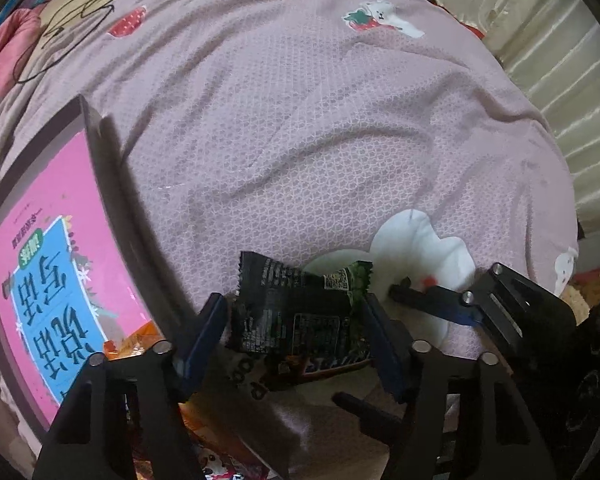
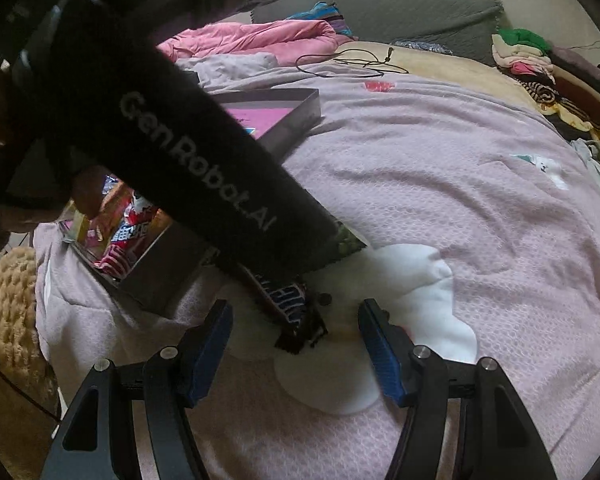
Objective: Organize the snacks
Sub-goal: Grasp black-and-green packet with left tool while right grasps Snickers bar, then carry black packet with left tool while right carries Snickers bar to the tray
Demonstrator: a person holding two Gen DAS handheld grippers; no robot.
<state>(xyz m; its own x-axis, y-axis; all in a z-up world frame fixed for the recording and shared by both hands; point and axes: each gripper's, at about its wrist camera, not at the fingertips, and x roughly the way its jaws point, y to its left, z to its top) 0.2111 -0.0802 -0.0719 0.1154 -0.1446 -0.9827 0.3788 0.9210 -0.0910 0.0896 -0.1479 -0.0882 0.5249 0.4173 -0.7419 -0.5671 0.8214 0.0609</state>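
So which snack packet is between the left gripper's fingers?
The black-and-green foil snack packet. It sits between the left gripper fingers, while the dark striped snack bar lies on the pink blanket ahead of the right gripper.

— Where does the snack packet lie?
— On the bed, just right of the box lid, between the left tongs.
— And the snack bar?
— Right of the snack box, on the bed between the right tongs; the lid lies behind that box.
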